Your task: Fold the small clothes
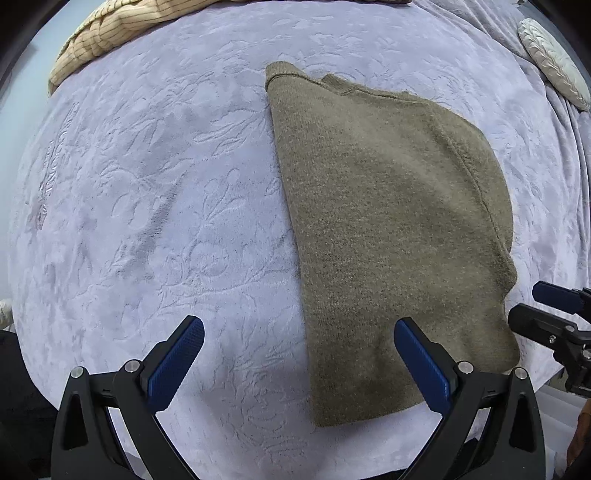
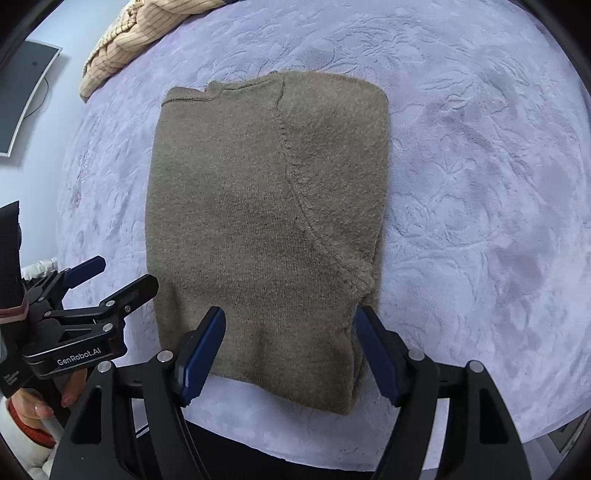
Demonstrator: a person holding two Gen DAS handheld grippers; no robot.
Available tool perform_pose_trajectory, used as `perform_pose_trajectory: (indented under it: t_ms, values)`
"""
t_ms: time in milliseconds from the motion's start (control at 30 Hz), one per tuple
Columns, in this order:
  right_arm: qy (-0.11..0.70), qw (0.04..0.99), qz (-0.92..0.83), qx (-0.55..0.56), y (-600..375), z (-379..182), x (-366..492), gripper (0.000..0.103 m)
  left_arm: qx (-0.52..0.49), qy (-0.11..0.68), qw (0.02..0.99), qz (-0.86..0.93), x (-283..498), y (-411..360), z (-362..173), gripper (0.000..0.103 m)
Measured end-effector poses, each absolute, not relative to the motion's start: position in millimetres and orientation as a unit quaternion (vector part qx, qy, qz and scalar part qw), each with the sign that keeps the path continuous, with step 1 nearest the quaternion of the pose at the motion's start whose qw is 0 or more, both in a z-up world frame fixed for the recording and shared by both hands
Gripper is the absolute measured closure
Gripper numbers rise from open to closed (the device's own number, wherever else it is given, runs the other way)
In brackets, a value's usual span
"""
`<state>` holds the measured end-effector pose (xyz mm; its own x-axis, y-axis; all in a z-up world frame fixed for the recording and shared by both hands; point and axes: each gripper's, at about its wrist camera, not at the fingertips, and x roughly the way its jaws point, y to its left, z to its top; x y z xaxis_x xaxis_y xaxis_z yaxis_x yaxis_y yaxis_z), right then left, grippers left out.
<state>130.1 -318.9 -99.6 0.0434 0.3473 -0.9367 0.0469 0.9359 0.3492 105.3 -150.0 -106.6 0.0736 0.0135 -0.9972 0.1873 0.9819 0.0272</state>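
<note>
An olive-brown knitted sweater lies folded into a tall rounded rectangle on a bed covered by a pale lilac plush bedspread, its pile embossed with leaves and flowers. In the right wrist view the sweater fills the centre of the frame; its ribbed neckline shows at the upper left corner of the fold, and a raised seam curves down from the top edge toward the lower right, where the fuzzy wool bunches into a small lump. In the left wrist view the same sweater sits right of centre, its left edge straight, its right edge bowed.

The right gripper hangs over the sweater's near edge with its blue ridged fingers parted, the wool lying between them but not pinched. The left gripper has its fingers spread wide, one over bare bedspread and the other over the sweater's lower left part, holding nothing. In the right wrist view a hand grips the handle of that left gripper at the lower left.

A cream quilted blanket with thin dark stripes is heaped at the upper left, and a white pleated round cushion lies at the upper right of the left wrist view
</note>
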Motion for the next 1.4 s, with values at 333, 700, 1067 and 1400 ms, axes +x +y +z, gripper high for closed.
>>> perform_pose_trajectory:
  t_ms: [333, 700, 1067, 1400]
  values:
    - [0.657, 0.747, 0.035, 0.098, -336.1, -62.1, 136.8, 0.014, 0.085, 0.656, 0.750, -0.026, 85.6, -158.9, -62.9, 0.000]
    - [0.663, 0.745, 0.030, 0.072, -323.0, -48.8, 145.2, 0.000, 0.072, 0.649, 0.757, -0.019, 80.6, -161.6, -44.6, 0.000]
    - [0.666, 0.741, 0.030, 0.084, -321.8, -43.1, 149.0, 0.000, 0.072, 0.650, 0.756, -0.011, 78.2, -161.3, -43.6, 0.000]
    - [0.673, 0.734, 0.030, 0.086, -322.0, -47.6, 149.1, 0.000, 0.070, 0.654, 0.753, -0.010, 79.4, -160.7, -45.5, 0.000]
